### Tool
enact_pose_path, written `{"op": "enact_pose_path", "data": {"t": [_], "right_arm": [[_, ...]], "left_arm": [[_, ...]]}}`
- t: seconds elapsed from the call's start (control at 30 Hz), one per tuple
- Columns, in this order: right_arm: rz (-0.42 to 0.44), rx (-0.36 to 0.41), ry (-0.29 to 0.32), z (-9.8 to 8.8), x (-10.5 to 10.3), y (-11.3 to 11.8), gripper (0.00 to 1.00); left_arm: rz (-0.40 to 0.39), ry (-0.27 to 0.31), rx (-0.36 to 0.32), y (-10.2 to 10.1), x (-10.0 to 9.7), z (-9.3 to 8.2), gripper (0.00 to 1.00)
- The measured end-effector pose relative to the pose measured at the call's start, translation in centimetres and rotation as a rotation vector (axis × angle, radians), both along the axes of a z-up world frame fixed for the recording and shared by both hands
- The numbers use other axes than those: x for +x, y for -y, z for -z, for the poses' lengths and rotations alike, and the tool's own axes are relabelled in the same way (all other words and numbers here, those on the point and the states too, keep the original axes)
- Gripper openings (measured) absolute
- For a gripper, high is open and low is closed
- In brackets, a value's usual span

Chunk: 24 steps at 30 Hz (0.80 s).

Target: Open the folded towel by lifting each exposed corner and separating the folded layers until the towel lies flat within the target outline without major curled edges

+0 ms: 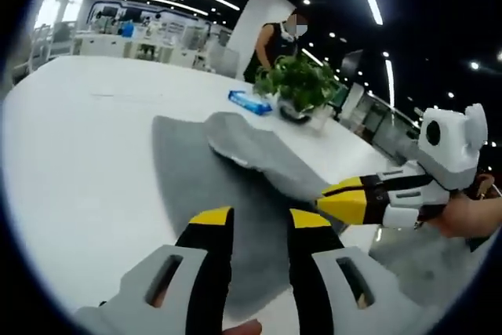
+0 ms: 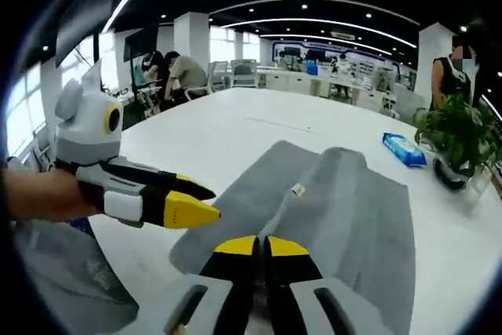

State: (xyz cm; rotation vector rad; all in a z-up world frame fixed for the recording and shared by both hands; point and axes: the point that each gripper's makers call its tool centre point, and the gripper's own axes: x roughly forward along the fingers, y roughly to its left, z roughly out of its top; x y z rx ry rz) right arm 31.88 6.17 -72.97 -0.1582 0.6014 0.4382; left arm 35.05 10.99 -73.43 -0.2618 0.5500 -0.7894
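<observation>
Unfolding under way: right gripper (image 1: 333, 203) clenched on raised towel (image 1: 196, 186) layer, mid-frame. Left gripper (image 1: 259, 221) released, hovering above. Next likely: pull layer across, lay flat.

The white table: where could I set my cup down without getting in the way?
The table is bare on the wide stretch beyond the grey towel, and between the towel and the blue packet. It is crowded around the potted plant and where the right gripper works over the towel.
</observation>
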Motion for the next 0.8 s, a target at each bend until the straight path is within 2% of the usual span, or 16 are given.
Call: {"op": "enact_pose_path", "data": {"t": [0.13, 0.27, 0.37, 0.5, 0.63, 0.8], "right_arm": [[0.001, -0.011, 0.01, 0.4, -0.6, -0.4, 0.0], [0.001, -0.042, 0.04, 0.5, -1.1, -0.5, 0.0], [-0.011, -0.053, 0.067, 0.2, -1.0, -0.5, 0.0], [-0.018, -0.064, 0.06, 0.7, -1.0, -0.6, 0.0], [-0.044, -0.084, 0.078, 0.5, -1.0, -0.7, 0.0], [-0.056, -0.075, 0.068, 0.6, -1.3, -0.8, 0.0]], "left_arm": [[0.016, -0.033, -0.022, 0.7, -0.1, 0.5, 0.27], [0.061, -0.049, 0.01, 1.6, -0.6, 1.5, 0.27], [0.073, -0.065, 0.009, 2.2, -0.7, 1.9, 0.27], [0.086, -0.077, 0.015, 3.0, -0.7, 2.2, 0.26], [0.075, -0.082, 0.027, 3.2, -0.2, 2.5, 0.26], [0.046, -0.072, 0.04, 3.0, 0.0, 2.4, 0.26]]}}
